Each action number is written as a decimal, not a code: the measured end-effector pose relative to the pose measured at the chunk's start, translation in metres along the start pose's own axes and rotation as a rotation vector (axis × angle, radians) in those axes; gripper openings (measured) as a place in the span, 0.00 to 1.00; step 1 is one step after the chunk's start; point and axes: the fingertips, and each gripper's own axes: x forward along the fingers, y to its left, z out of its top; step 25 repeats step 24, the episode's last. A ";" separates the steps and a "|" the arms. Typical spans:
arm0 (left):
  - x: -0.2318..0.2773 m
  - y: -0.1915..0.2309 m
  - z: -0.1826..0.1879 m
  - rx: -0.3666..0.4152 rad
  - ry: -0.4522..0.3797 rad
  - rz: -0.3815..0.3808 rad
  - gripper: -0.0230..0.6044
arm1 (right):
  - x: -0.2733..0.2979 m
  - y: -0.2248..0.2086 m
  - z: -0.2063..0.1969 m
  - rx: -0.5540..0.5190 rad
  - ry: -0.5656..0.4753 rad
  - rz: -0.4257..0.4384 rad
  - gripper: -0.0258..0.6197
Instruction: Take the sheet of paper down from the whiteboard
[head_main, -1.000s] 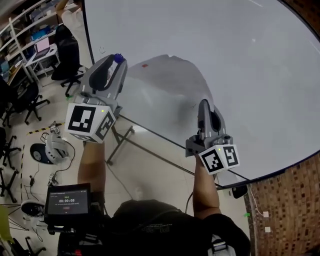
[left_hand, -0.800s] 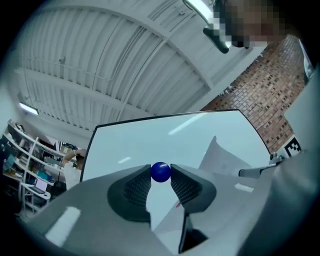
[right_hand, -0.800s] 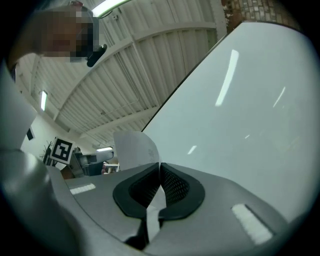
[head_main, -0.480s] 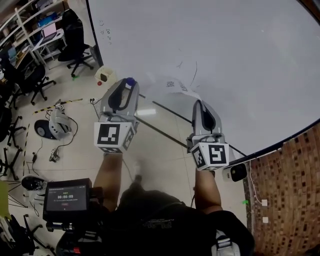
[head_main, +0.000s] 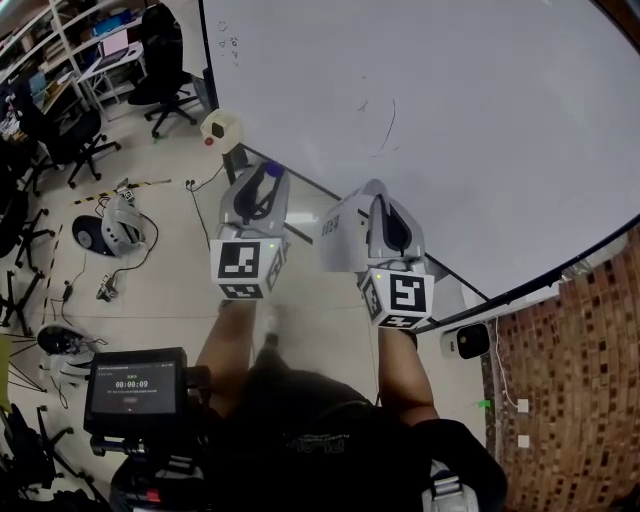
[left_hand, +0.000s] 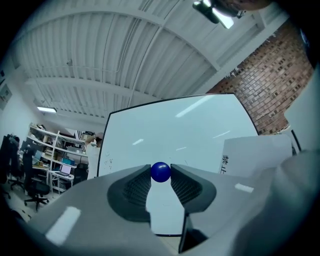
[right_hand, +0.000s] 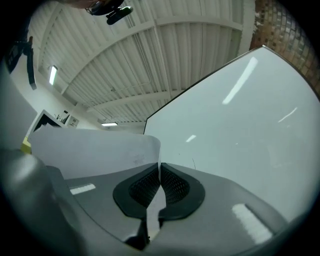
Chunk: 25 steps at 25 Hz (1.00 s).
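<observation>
Only the left gripper view shows clearly that the left gripper (head_main: 268, 175) is clamped on a small blue ball (left_hand: 160, 171). The right gripper (right_hand: 159, 166) pinches the white sheet of paper (right_hand: 95, 150). In the head view, the paper is off the large whiteboard (head_main: 450, 100), between both grippers.

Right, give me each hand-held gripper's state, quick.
Left hand-held gripper: closed on a blue ball magnet, held at its jaw tips.
Right hand-held gripper: shut on the sheet of paper, edge pinched between its pads.
</observation>
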 end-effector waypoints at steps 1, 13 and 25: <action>-0.003 -0.001 0.000 0.001 0.002 0.002 0.23 | -0.002 0.002 0.001 -0.007 0.000 0.000 0.06; -0.016 -0.015 0.004 -0.001 0.004 -0.027 0.23 | -0.007 0.017 0.000 -0.008 -0.009 0.023 0.06; -0.020 -0.011 0.009 0.005 0.009 -0.017 0.23 | -0.009 0.012 0.006 -0.043 0.000 -0.003 0.06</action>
